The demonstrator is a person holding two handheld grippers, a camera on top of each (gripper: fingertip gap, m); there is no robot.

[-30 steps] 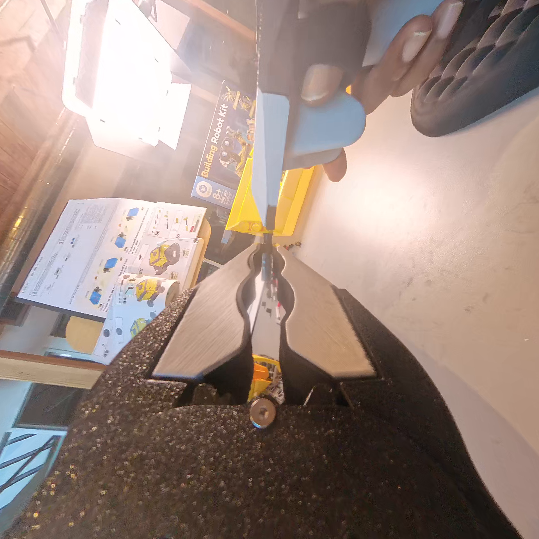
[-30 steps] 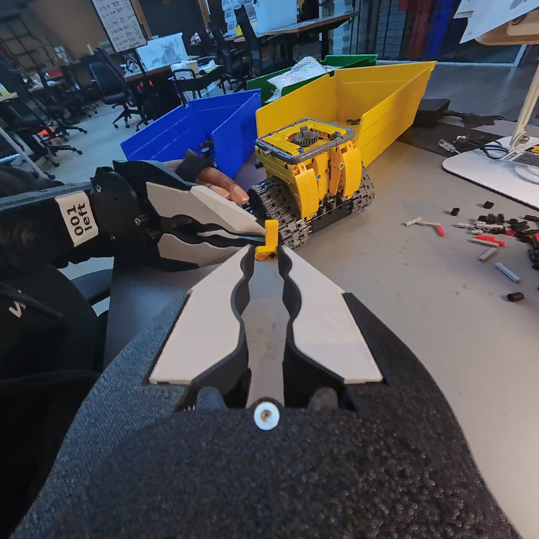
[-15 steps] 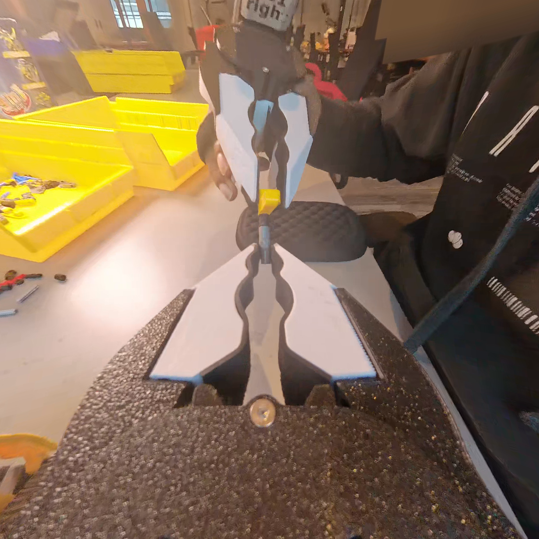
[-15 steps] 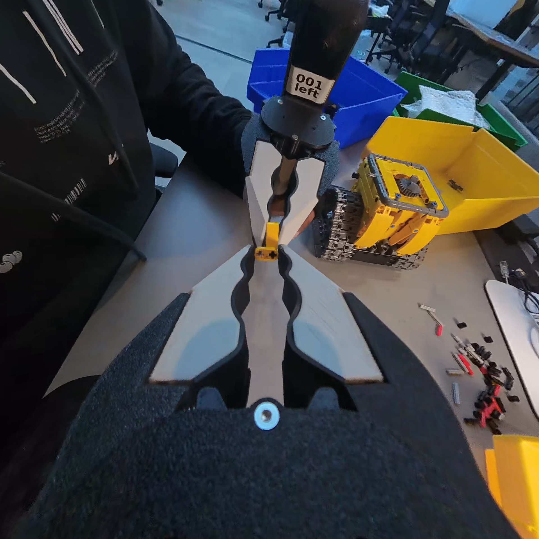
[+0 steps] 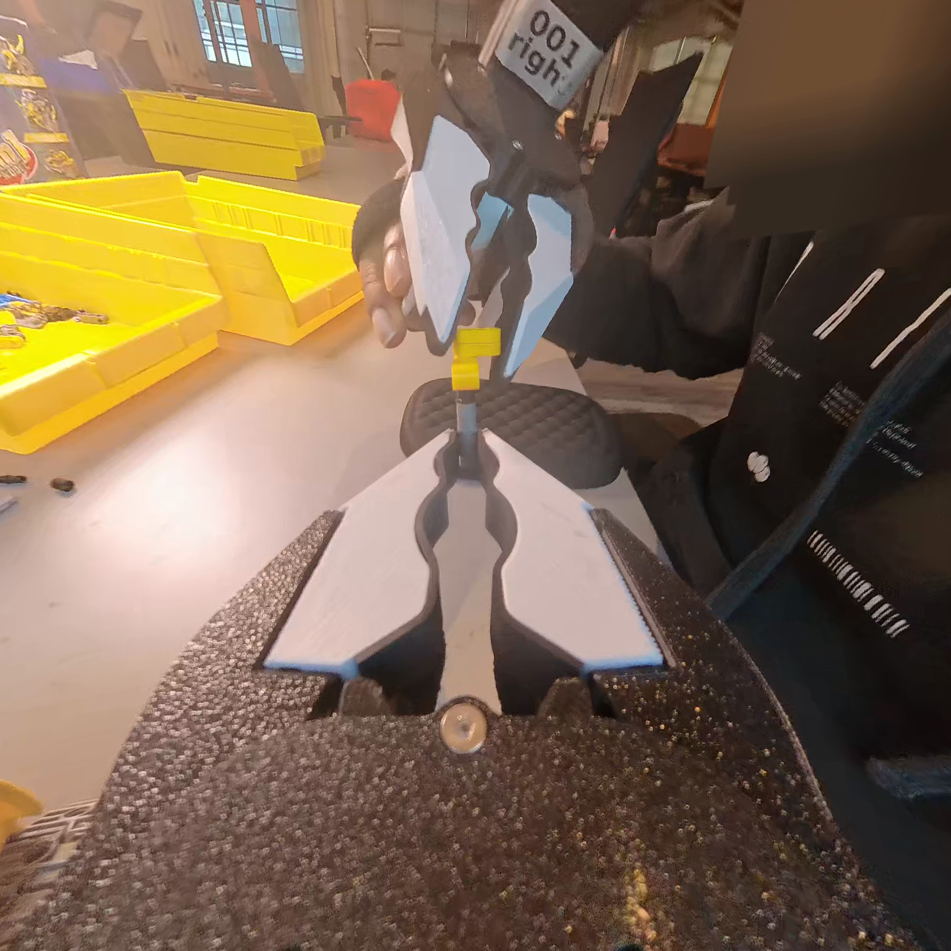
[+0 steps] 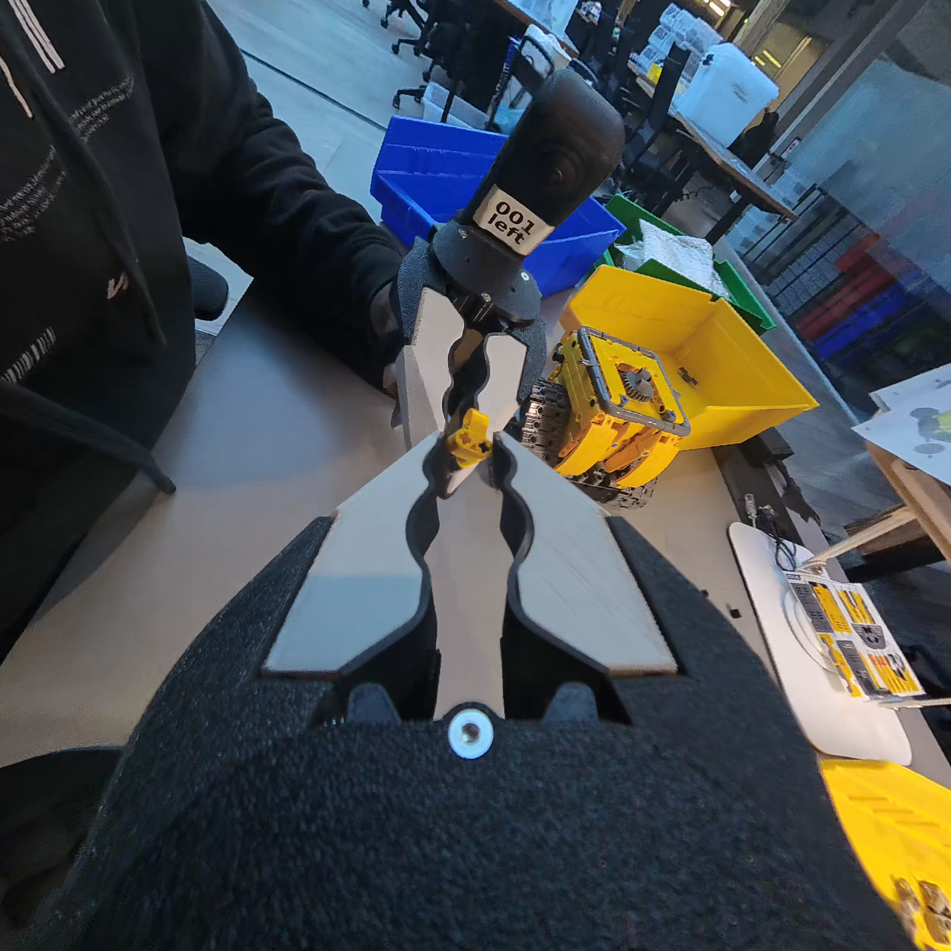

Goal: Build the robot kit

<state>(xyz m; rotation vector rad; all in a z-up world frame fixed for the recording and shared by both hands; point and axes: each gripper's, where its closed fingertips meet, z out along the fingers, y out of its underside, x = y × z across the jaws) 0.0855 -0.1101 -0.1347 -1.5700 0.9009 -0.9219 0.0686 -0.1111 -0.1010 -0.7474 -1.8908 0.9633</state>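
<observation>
From the left wrist view, the left gripper [image 5: 467,446] pinches a grey axle [image 5: 467,423] whose far end meets a yellow connector piece [image 5: 474,356], which the right gripper [image 5: 471,346] grips above the grey table [image 5: 206,494].

From the right wrist view, the right gripper [image 6: 467,446] clamps the yellow connector piece [image 6: 467,438], tip to tip with the left gripper [image 6: 465,411]; a yellow tracked model [image 6: 612,417] stands just behind, beside a yellow bin [image 6: 720,370].

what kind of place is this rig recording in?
Probably a shared workshop or lab: grey worktable with yellow plastic parts bins, a half-built yellow tracked toy-brick vehicle, and rows of desks with black office chairs behind.
</observation>
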